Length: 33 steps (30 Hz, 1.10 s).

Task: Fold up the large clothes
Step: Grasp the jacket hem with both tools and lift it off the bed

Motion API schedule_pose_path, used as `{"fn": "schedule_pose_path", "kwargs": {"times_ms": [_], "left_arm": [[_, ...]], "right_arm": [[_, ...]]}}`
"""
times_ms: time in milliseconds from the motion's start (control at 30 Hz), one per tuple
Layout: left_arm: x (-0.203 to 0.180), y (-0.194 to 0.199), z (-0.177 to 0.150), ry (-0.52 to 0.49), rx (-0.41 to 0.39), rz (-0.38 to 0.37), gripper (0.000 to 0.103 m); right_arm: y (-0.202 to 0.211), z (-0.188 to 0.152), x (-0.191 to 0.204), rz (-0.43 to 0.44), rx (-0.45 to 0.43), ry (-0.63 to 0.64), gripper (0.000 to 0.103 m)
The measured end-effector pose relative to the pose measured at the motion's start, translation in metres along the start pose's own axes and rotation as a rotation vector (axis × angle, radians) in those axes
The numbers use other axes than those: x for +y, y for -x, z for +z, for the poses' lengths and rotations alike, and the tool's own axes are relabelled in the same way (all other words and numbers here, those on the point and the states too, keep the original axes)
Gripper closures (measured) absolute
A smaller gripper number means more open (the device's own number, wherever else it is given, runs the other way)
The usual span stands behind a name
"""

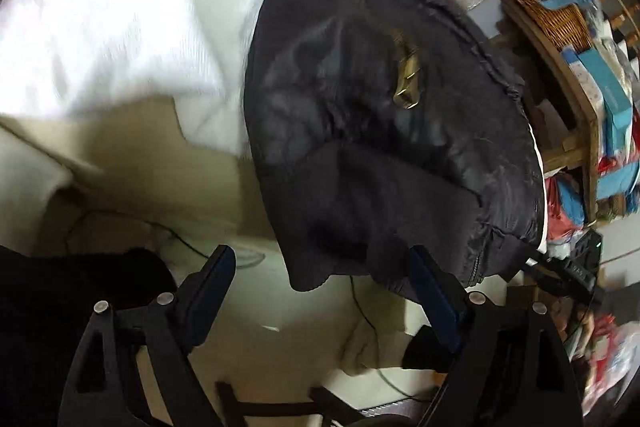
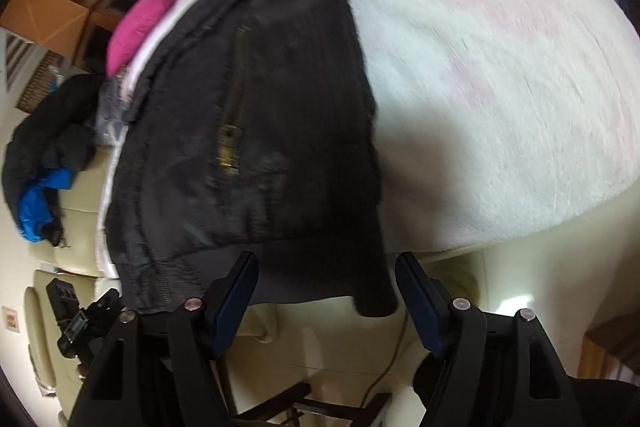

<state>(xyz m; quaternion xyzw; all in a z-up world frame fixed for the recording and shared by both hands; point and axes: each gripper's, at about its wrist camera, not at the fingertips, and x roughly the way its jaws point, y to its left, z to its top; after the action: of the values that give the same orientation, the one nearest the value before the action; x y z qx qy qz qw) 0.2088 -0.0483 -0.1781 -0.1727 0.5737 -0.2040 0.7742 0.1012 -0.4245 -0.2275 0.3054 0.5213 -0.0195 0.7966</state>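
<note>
Black jacket (image 2: 248, 131) hem hangs just ahead of both grippers' parted jaws.

A black jacket (image 2: 248, 147) of faintly glossy cloth with a brass-toned metal zipper (image 2: 232, 131) lies on a fluffy white blanket (image 2: 500, 87).
</note>
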Motion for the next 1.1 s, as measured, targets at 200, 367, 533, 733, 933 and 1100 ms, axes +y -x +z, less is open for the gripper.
{"fn": "schedule_pose_path", "kwargs": {"times_ms": [200,367,533,733,933,1100], "left_arm": [[-0.009,-0.007,-0.004,-0.023,-0.034,-0.135,0.03],[-0.016,-0.002,-0.002,-0.068,-0.053,-0.16,0.063],[-0.002,-0.002,0.001,-0.013,-0.01,-0.175,0.038],[0.005,-0.015,0.008,0.034,0.024,-0.185,0.021],[0.007,-0.026,0.008,0.046,0.065,-0.258,0.044],[0.01,-0.025,0.006,0.046,0.065,-0.264,0.056]], "right_arm": [[-0.022,-0.004,0.008,0.006,0.029,0.016,0.036],[-0.017,-0.016,0.031,-0.076,-0.003,0.144,0.071],[-0.005,-0.024,0.028,-0.033,-0.007,0.129,0.072],[0.007,-0.026,0.017,-0.004,0.024,0.126,0.072],[-0.017,-0.012,0.005,-0.008,0.092,0.044,0.026],[-0.025,-0.006,0.012,-0.013,0.065,0.091,0.057]]}}
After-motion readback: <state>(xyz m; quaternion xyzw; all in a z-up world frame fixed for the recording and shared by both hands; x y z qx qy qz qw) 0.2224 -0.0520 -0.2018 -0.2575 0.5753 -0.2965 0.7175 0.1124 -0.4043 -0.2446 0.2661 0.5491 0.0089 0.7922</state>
